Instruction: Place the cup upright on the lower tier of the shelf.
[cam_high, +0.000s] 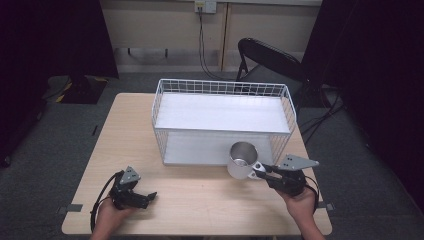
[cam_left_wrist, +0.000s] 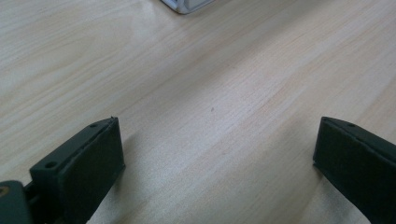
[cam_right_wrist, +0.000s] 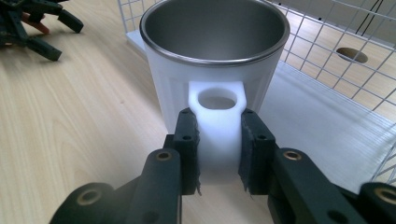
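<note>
A white mug (cam_high: 241, 160) with a steel inside is held by its handle in front of the wire basket (cam_high: 222, 87). My right gripper (cam_high: 257, 167) is shut on that handle. In the right gripper view both pads (cam_right_wrist: 188, 140) press the white handle (cam_right_wrist: 217, 105) from either side, and the mug (cam_right_wrist: 210, 51) stands upright with its mouth up. Whether its base touches the table I cannot tell. My left gripper (cam_high: 150, 196) rests low at the table's front left, open. Its jaws stand wide apart over bare wood in the left gripper view (cam_left_wrist: 215, 154).
The white wire basket with a white floor panel (cam_right_wrist: 317, 121) takes up the back middle of the wooden table (cam_high: 190, 200). A corner of it shows in the left gripper view (cam_left_wrist: 187, 4). A black folding chair (cam_high: 270, 60) stands behind the table.
</note>
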